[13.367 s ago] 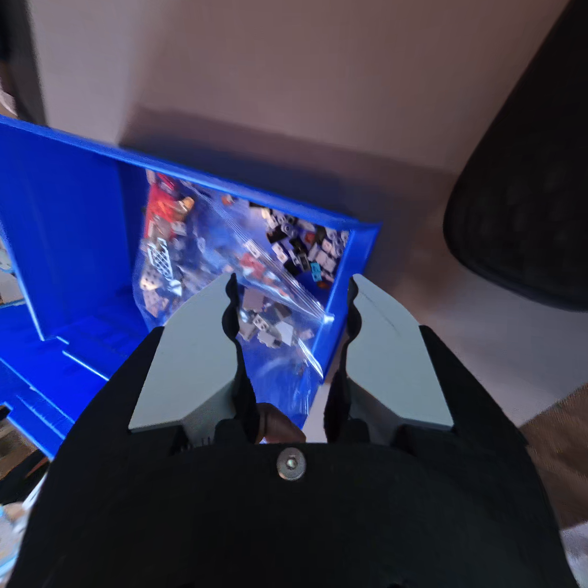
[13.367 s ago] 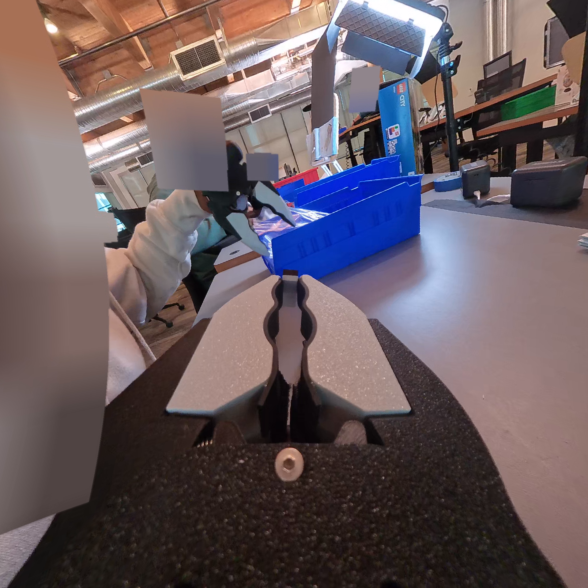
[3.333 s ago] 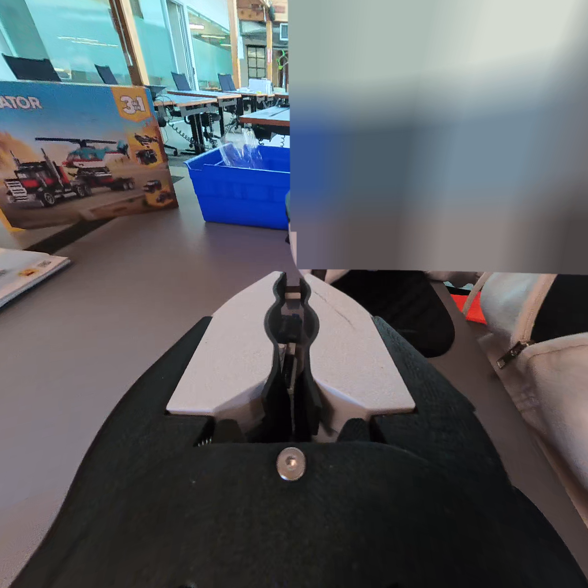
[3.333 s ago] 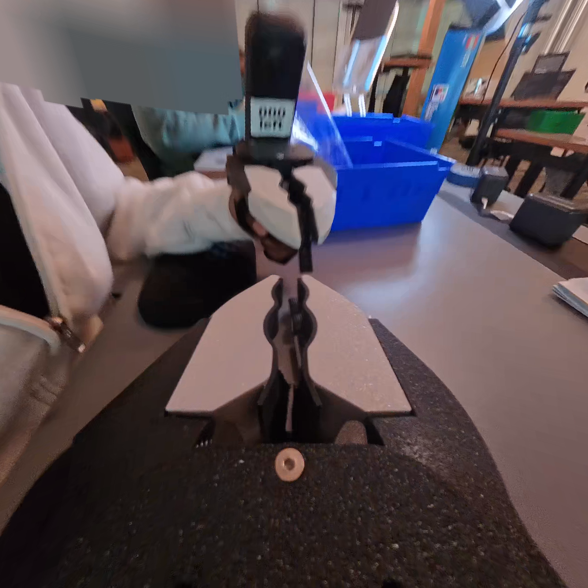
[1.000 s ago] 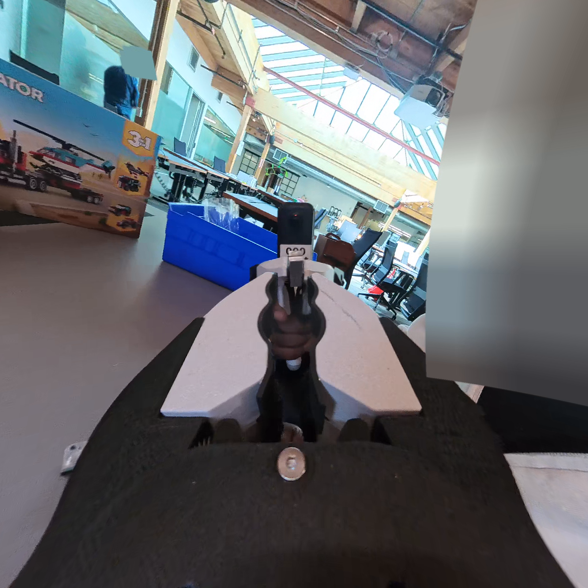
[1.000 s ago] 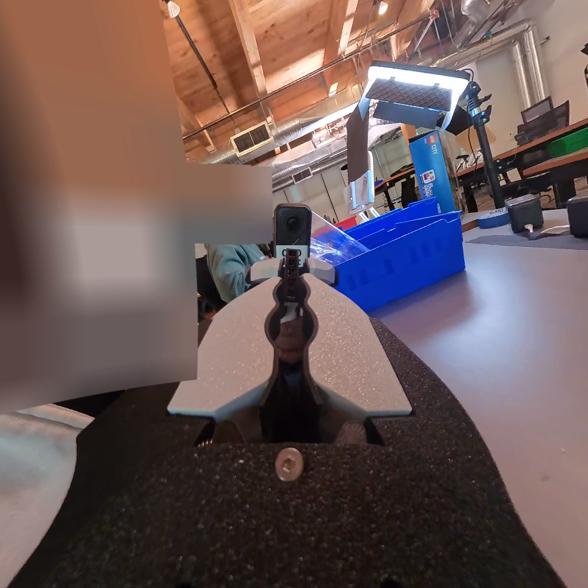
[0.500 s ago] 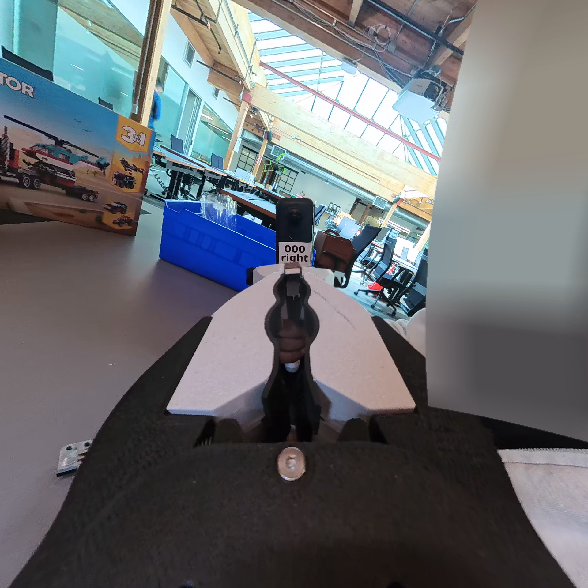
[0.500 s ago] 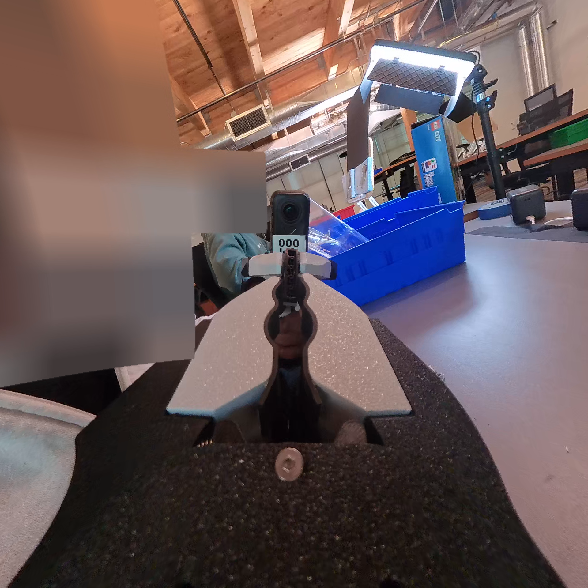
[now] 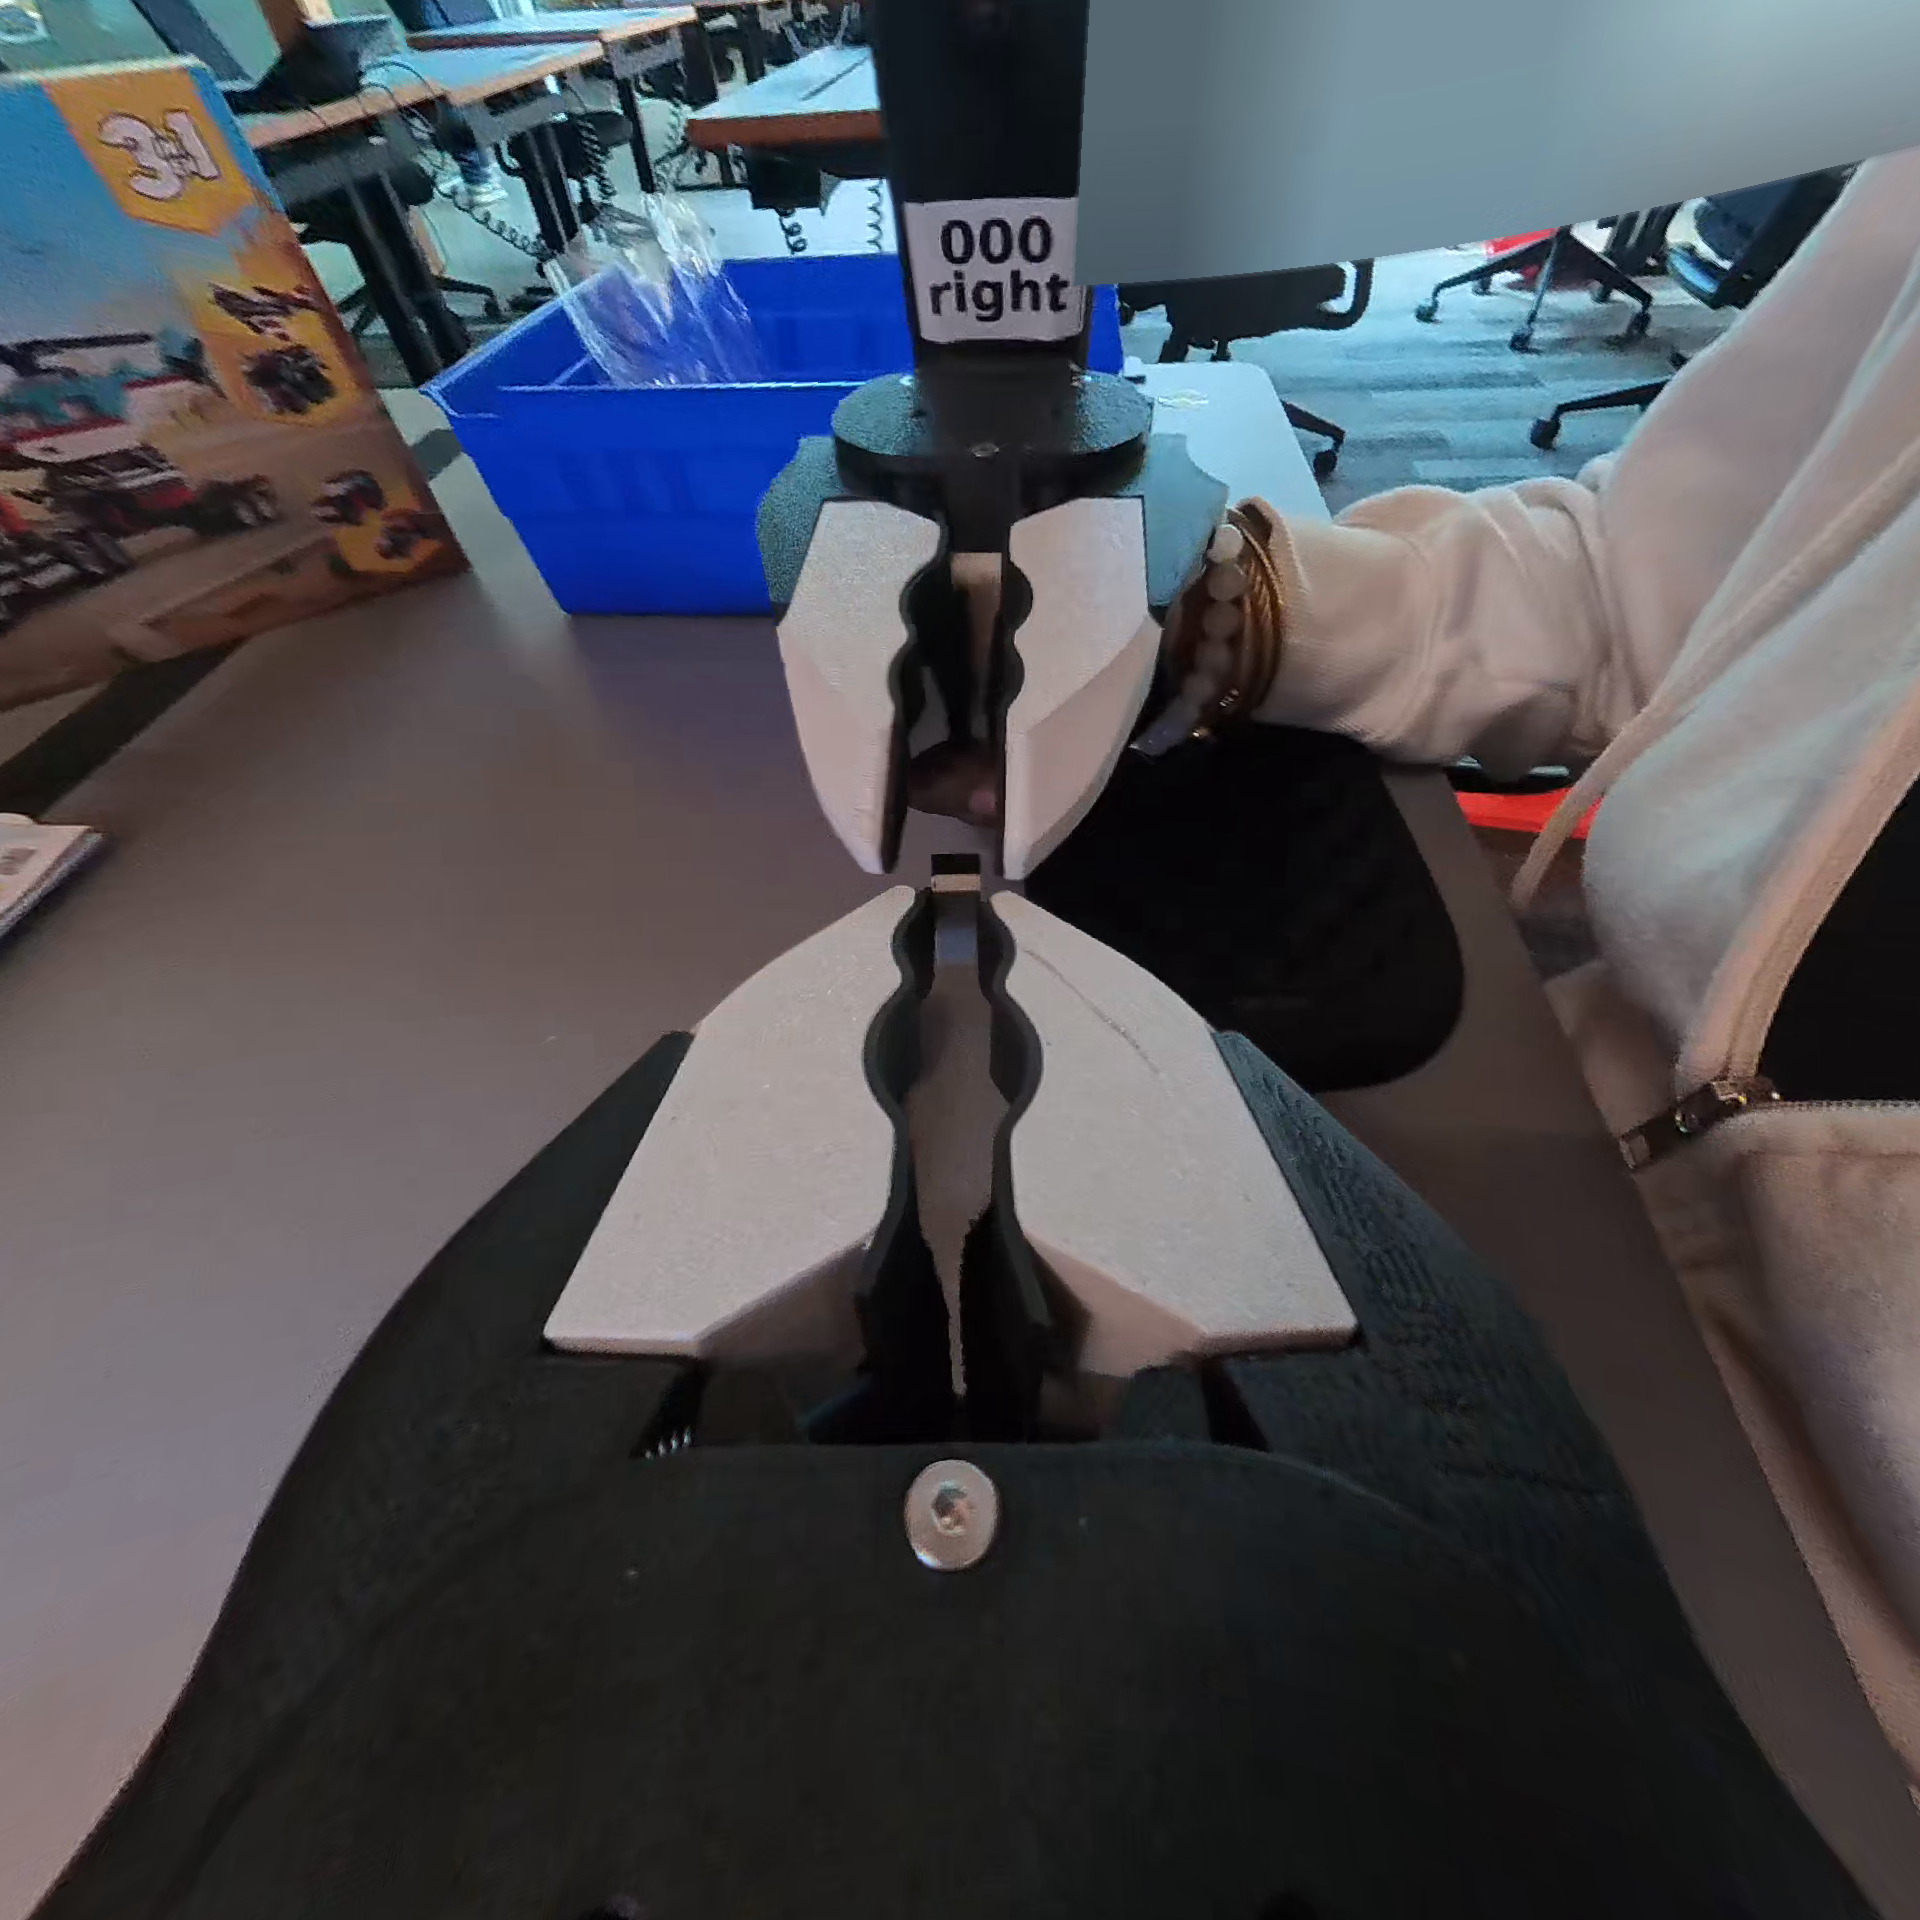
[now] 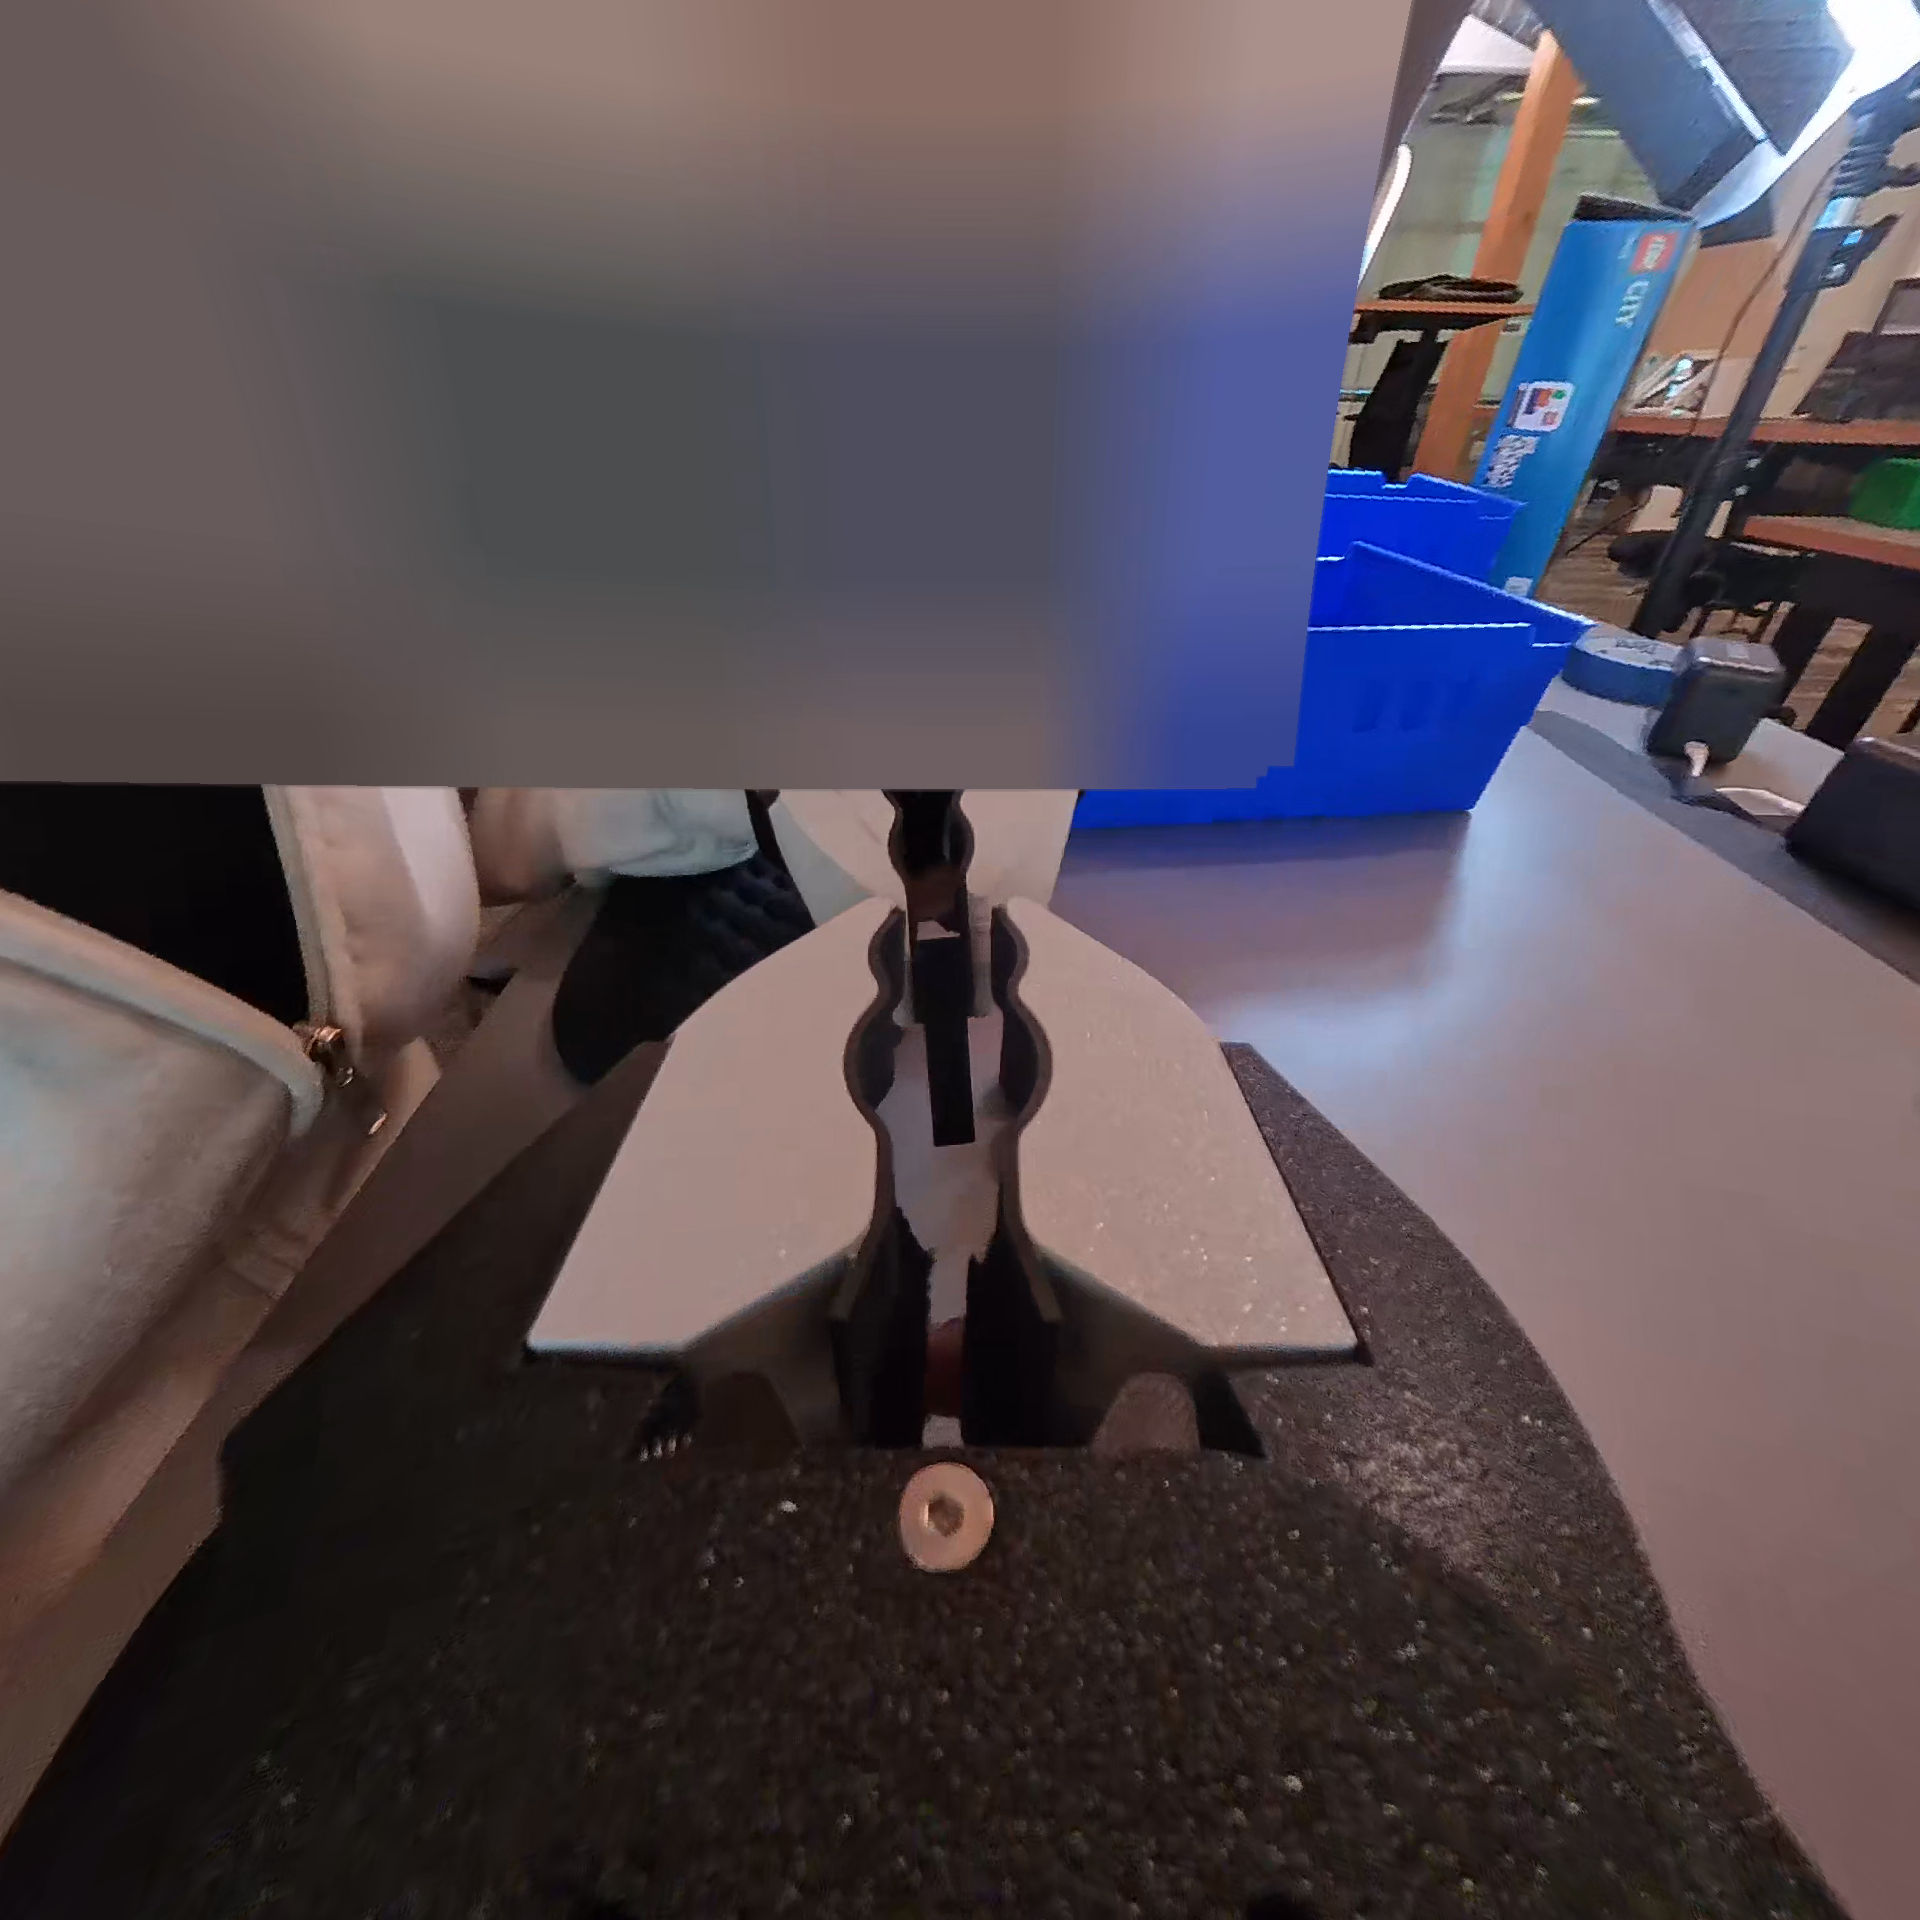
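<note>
In the left wrist view my left gripper [image 9: 951, 899] is shut on a small dark brick piece [image 9: 956, 875], whose end sticks out past the fingertips. My right gripper [image 9: 951, 847] faces it tip to tip, held by a hand in a white sleeve [image 9: 1455, 603]. Its fingers stand a little apart around the piece's end. In the right wrist view the piece shows as a black strip [image 10: 943, 1039] between my right gripper's [image 10: 940, 920] pads, with a gap on each side. My left gripper [image 10: 930, 842] is just beyond, partly hidden by a blurred patch. Both grippers hover over the grey table [image 9: 416, 831].
A blue bin [image 9: 644, 457] with a clear bag [image 9: 665, 301] stands behind, next to a toy box [image 9: 156, 416]. A booklet [image 9: 31, 862] lies at the left edge. A black chair [image 9: 1247, 883] is at the table's edge. More blue bins [image 10: 1403, 707], a tape roll [image 10: 1621, 665] and a black device [image 10: 1714, 696] show on the right. My left and right fingertips are right by each other.
Both grippers have tilted down toward the table, still tip to tip. My right gripper's fingers have spread and let go of the piece. My left gripper stays shut on it.
</note>
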